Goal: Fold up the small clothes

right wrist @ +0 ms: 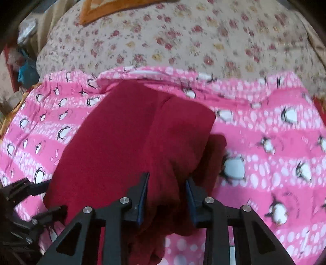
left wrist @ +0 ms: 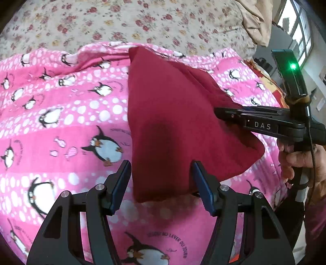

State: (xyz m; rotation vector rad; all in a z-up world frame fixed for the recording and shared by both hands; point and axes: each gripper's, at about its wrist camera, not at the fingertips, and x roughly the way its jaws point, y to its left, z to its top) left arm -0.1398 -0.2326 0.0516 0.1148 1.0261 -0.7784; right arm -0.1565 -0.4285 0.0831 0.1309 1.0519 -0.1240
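Note:
A dark red garment (left wrist: 173, 114) lies folded on a pink penguin-print blanket (left wrist: 61, 122). My left gripper (left wrist: 161, 177) is open, its jaws astride the garment's near left corner, not closed on it. In the left wrist view my right gripper (left wrist: 219, 112) comes in from the right and is pinched on the garment's right edge, lifting a fold. In the right wrist view the red garment (right wrist: 126, 142) fills the middle and my right gripper (right wrist: 167, 183) has a bunch of the cloth between its fingers. The left gripper (right wrist: 36, 201) shows at the lower left.
A beige floral bedspread (left wrist: 122, 20) lies beyond the blanket. A beige pillow or cloth (left wrist: 256, 18) sits at the far right. A window and room clutter (left wrist: 301, 34) lie past the bed edge. An orange-bordered cloth (right wrist: 114, 8) lies at the far side.

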